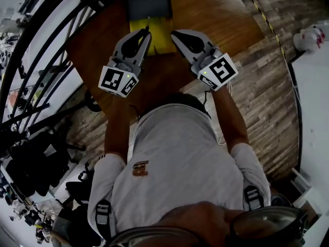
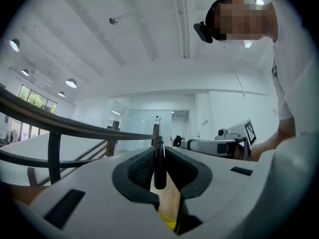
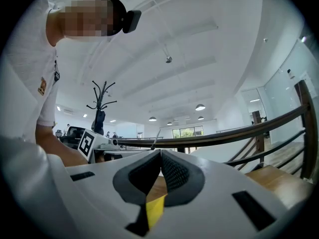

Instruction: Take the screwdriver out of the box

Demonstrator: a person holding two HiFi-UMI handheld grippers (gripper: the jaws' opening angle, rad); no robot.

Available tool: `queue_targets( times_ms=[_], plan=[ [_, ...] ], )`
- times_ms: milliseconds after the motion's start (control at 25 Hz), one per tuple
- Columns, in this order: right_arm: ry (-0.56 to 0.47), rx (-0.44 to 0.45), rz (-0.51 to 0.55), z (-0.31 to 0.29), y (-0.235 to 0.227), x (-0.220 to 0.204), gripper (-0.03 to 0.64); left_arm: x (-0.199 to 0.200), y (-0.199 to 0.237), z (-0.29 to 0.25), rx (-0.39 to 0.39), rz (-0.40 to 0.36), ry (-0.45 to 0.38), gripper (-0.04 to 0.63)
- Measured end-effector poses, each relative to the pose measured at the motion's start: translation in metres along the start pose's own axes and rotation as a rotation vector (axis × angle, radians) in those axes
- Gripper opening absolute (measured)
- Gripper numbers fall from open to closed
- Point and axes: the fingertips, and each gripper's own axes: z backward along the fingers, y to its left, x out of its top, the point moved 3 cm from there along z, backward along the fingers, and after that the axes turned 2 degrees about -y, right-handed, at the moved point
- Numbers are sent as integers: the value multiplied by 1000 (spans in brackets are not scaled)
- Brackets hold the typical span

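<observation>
Large, bright open-plan office or lab hall. Landmark: brown wooden table (image 1: pixel 216 14). Grey-brown wood-plank floor (image 1: pixel 267 86) under and right of table. Curved dark banister with slanted bars (image 1: pixel 46 60) left of table. Well beyond table: glass-walled rooms (image 2: pixel 144 126), round white ceiling lamps (image 3: pixel 200 107), black branched coat stand (image 3: pixel 101 106).

The box (image 1: pixel 162 35) is yellow, the table (image 1: pixel 216 14) brown, the screwdriver (image 2: pixel 159 168) black-handled.

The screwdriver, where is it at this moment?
The screwdriver is clamped in the left gripper, at the centre of the left gripper view; in the head view its shaft sticks out over the yellow box.
</observation>
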Motion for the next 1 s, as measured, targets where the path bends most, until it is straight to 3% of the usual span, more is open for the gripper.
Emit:
queue_targets(
  times_ms=[400, 1000],
  plan=[
    [-39, 15, -10, 7, 26, 4, 32, 28, -16, 23, 14, -22, -141, 74],
    [-63, 18, 11, 0, 47, 11, 32, 41, -18, 42, -6, -56, -177, 74]
  ],
)
